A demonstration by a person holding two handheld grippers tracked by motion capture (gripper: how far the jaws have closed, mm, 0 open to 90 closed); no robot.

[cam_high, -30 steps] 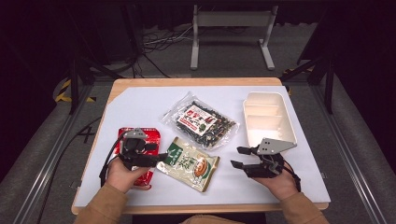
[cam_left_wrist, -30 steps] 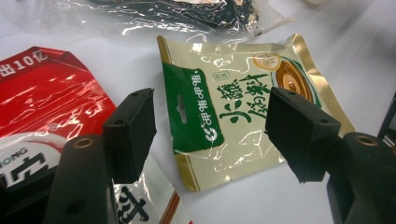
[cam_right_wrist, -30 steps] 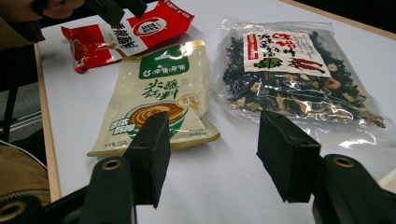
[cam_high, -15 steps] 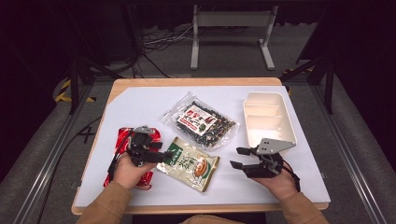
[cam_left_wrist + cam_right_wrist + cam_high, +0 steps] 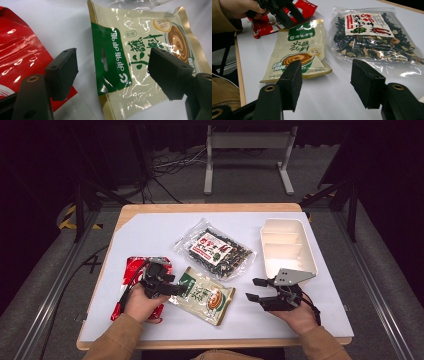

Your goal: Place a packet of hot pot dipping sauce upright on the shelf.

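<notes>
Left gripper [image 5: 176,289] has moved off the red packet [image 5: 131,276] to the green-topped end of the cream sauce pouch [image 5: 205,295], jaws just widening, now open astride its hanger edge, gripping nothing. Pouch lies flat mid-worktop [image 5: 150,232] below the dried-vegetable bag [image 5: 216,251]; right gripper [image 5: 256,289] hovers wide open, empty. Risk: slick flat film, jaws may slide off or shove the pouch.
</notes>
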